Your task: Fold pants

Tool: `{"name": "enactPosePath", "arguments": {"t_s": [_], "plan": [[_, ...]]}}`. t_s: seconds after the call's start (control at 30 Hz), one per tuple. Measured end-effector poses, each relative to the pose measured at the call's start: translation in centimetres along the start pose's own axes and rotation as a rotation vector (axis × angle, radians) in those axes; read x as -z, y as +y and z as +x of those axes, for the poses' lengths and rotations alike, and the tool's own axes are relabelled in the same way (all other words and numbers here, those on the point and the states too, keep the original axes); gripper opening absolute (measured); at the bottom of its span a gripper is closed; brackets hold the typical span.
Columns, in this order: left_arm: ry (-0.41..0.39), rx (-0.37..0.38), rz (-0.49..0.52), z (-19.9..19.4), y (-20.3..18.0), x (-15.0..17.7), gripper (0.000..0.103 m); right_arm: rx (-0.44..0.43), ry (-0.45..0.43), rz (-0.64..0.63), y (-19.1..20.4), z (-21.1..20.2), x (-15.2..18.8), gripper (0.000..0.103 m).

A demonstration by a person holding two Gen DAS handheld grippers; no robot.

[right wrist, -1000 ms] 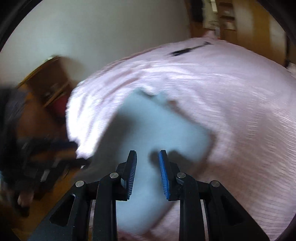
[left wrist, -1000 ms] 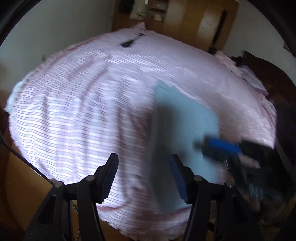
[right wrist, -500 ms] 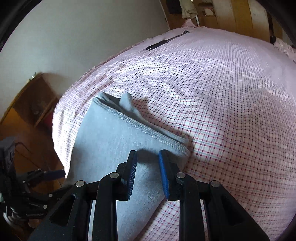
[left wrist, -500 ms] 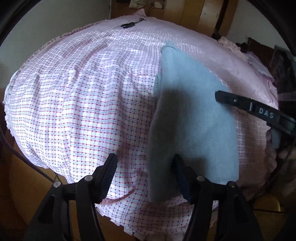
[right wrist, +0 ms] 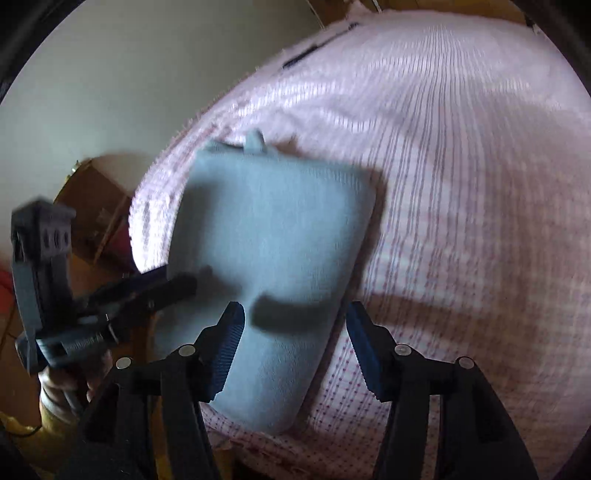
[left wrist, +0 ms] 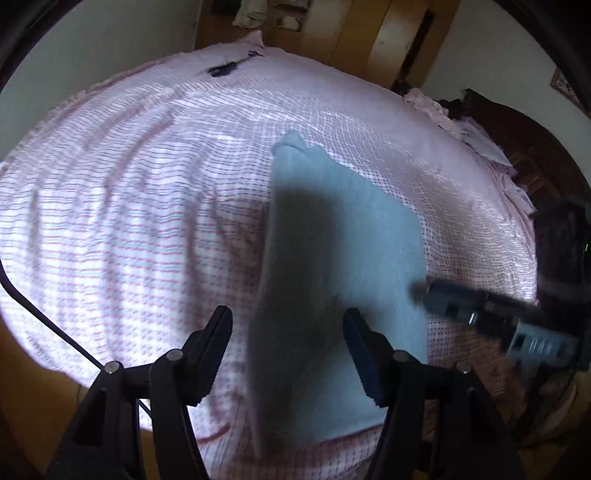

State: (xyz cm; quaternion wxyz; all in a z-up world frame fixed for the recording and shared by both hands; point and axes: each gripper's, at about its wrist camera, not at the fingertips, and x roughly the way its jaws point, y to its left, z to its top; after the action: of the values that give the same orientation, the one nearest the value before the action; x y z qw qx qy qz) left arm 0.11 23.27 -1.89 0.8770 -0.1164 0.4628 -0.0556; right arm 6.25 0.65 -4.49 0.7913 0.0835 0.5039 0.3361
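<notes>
Right tongs (right wrist: 291, 347) just opening — pants (right wrist: 273, 258) folded on bed (right wrist: 461, 184).

The pants (left wrist: 343, 258) lie flat on the bed (left wrist: 129, 206), near its front edge. In the left wrist view the left gripper (left wrist: 288, 343) is at 6 o'clock, with the near end of the pants between its fingers. The right gripper (left wrist: 480, 314) comes in from 4 o'clock, at the side of the pants. A small dark thing (left wrist: 225, 68) lies far back on the bed, at 11 o'clock. A cupboard (left wrist: 369, 33) stands behind the bed at 12 o'clock.
</notes>
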Motion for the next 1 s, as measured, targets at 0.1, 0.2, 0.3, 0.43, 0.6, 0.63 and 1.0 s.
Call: {"name": "enactPosePath", "arguments": {"t_s": [0.1,0.2,0.3,0.43,0.6,0.63,1.0], "plan": [[0.024,0.014,-0.007,1.3,0.1,-0.4,0.066,-0.04,0.046,0.014,0.0,1.7,0.6,0.051],[0.045,0.002,0.005,2.6,0.1,-0.5,0.066,-0.037,0.042,0.003,0.2,2.6,0.7,0.051],[0.063,0.025,-0.003,3.6,0.3,-0.4,0.066,-0.056,0.035,0.03,-0.1,3.4,0.4,0.052],[0.079,0.074,-0.023,4.5,0.4,-0.7,0.069,-0.063,0.018,0.025,-0.1,4.1,-0.1,0.052],[0.082,0.08,-0.023,5.1,0.1,-1.0,0.068,-0.059,-0.01,-0.002,0.3,3.5,0.2,0.035],[0.079,0.082,-0.027,5.0,0.1,-1.0,0.064,-0.061,-0.016,-0.005,0.4,3.3,0.2,0.033],[0.015,0.094,-0.08,0.4,0.3,0.7,0.031,-0.064,-0.11,-0.117,3.0,-1.8,0.2,0.02]]}}
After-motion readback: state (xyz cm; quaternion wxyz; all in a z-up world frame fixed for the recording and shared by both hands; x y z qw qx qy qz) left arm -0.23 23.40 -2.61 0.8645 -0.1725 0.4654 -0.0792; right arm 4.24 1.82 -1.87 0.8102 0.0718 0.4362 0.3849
